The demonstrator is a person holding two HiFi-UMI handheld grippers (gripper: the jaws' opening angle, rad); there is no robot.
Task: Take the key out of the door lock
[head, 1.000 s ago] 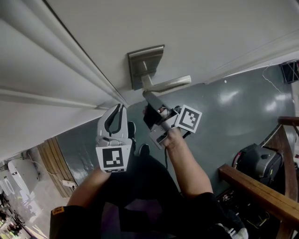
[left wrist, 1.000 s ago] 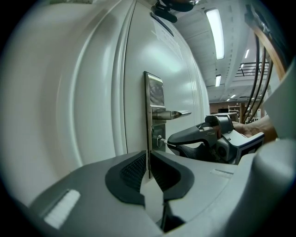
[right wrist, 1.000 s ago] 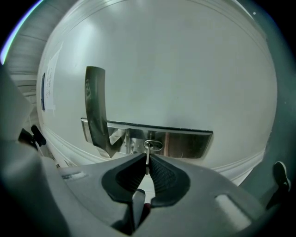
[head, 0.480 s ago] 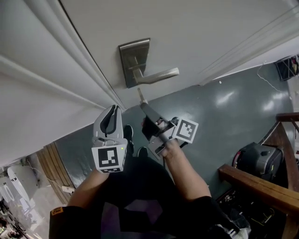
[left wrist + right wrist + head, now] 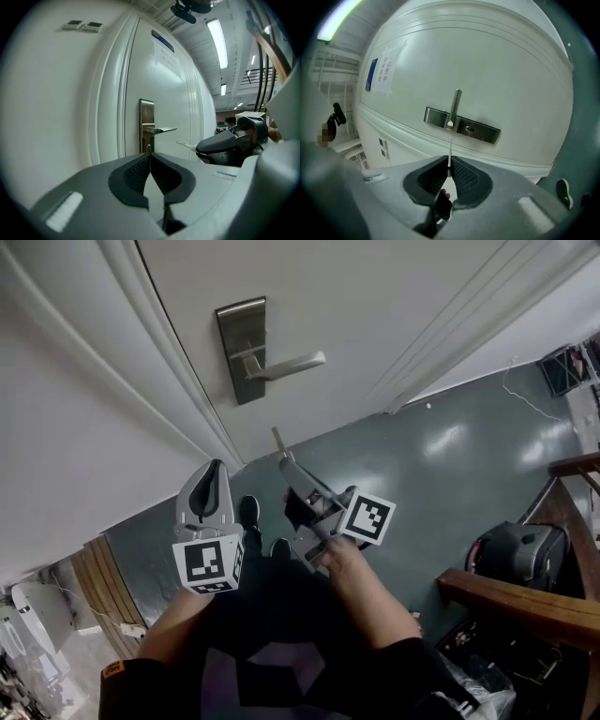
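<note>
The slim metal key (image 5: 278,441) is out of the lock, and my right gripper (image 5: 286,461) is shut on its head. Its blade (image 5: 450,151) points at the door from a short way off. On the white door sits the steel lock plate (image 5: 240,350) with its lever handle (image 5: 287,364), and the keyhole (image 5: 469,128) is bare. My left gripper (image 5: 215,470) hangs beside the right one, shut with nothing between its pads. From the left gripper view the key (image 5: 185,145) sticks out of the right gripper (image 5: 225,147), well short of the plate (image 5: 146,123).
The white door frame (image 5: 141,352) runs down the left. A wooden railing (image 5: 520,607) and a black bag (image 5: 511,563) stand on the grey-green floor at the right. A person's shoes (image 5: 249,513) are below the grippers. A paper notice (image 5: 389,68) hangs on the door.
My right gripper has drawn back from the lock plate with the key in it. Both grippers now sit farther from the door, and the left stays shut and empty.
</note>
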